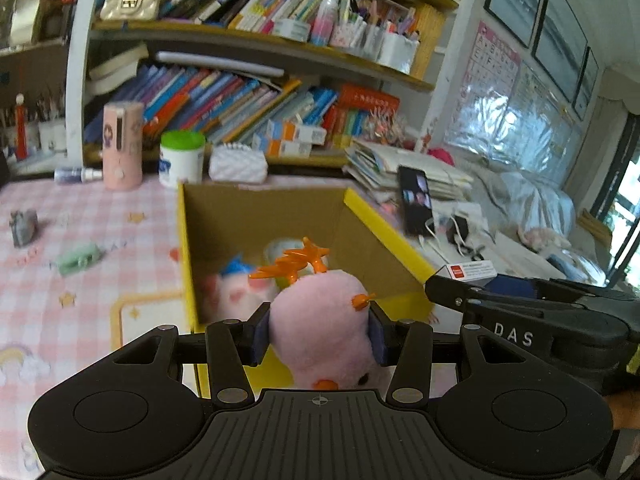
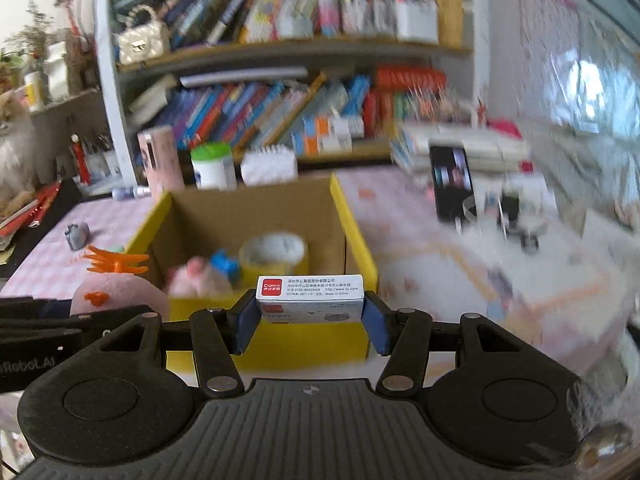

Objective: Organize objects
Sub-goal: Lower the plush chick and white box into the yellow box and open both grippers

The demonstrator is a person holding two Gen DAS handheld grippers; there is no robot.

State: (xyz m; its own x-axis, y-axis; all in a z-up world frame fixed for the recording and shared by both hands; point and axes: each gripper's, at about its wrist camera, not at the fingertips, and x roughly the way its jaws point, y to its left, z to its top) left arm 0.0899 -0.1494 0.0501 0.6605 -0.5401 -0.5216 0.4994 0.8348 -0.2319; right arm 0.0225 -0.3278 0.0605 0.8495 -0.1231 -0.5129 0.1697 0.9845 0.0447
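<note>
My left gripper [image 1: 319, 336] is shut on a pink plush toy [image 1: 324, 320] with orange plastic feet, held upside down just over the near edge of a yellow cardboard box [image 1: 384, 224]. My right gripper [image 2: 310, 322] is shut on a small white box with a red label [image 2: 310, 294], held in front of the yellow cardboard box [image 2: 354, 228]. Inside the box lie another pink plush [image 2: 196, 276], a blue item [image 2: 226, 266] and a roll of tape [image 2: 274, 250]. In the right wrist view, the pink plush toy [image 2: 120, 292] and the left gripper show at the left edge.
On the pink checked tablecloth [image 1: 80, 216] lie a small grey figure [image 1: 24, 226] and a green item [image 1: 78, 260]. Behind the box stand a pink cylinder [image 1: 123, 146], a green-lidded tub [image 1: 182, 158] and a white purse [image 1: 238, 164]. A phone [image 1: 416, 200], cables and stacked papers sit at the right. Bookshelves rise behind.
</note>
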